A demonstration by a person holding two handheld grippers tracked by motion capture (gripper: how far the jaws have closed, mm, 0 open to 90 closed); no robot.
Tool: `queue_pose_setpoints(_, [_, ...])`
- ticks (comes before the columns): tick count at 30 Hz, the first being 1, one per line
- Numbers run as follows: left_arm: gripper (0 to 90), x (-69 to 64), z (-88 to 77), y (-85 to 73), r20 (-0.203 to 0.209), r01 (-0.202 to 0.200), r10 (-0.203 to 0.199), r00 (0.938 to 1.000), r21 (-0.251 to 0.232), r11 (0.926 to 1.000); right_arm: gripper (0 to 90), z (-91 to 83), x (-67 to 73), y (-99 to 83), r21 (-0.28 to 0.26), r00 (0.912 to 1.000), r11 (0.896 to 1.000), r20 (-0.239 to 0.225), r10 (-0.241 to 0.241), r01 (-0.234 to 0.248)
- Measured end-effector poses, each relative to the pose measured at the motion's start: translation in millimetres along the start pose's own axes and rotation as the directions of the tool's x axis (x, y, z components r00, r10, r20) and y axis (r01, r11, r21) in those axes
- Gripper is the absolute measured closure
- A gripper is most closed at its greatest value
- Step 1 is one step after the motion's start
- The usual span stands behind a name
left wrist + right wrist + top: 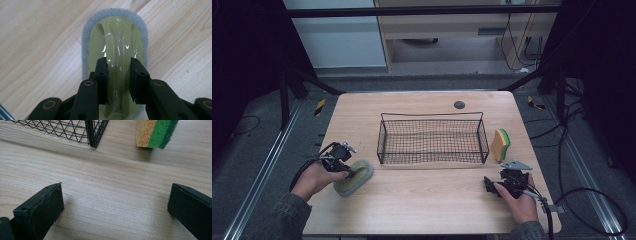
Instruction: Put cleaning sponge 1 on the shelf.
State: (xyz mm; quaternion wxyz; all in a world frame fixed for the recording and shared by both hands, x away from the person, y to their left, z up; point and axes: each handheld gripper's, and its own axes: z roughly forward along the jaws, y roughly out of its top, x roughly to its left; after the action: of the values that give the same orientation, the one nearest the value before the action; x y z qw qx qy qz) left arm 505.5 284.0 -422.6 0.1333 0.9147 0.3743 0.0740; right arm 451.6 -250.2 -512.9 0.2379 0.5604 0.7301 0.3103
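At the near left of the pale wooden surface (422, 200), the left hand-held gripper (119, 65) pinches the raised handle of a yellow-green plastic scrubber with a grey pad (116, 45), which lies flat on the wood. At the near right, the right hand-held gripper (115, 202) rests spread wide, with nothing between its jaws. Farther off stand a black wire basket (433, 137) and, just beyond its right end, a yellow-and-green sponge (500, 144) set on edge.
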Motion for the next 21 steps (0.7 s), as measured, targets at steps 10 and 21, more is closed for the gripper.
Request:
queue_pose_setpoints(10, [70.8,-6.7,-33.8,1.3,-0.061,-0.115,0.112,0.9919,-0.061,0.9915,0.6,0.1,0.0,0.0,0.000,1.0000,1.000,0.000,-0.001,0.001])
queue_pose_setpoints(21, [70.8,-4.4,-71.1,7.1,-0.144,-0.216,0.198,0.9697,-0.125,0.9683,0.6,0.1,0.1,0.1,0.000,1.0000,1.000,-0.001,0.000,0.000])
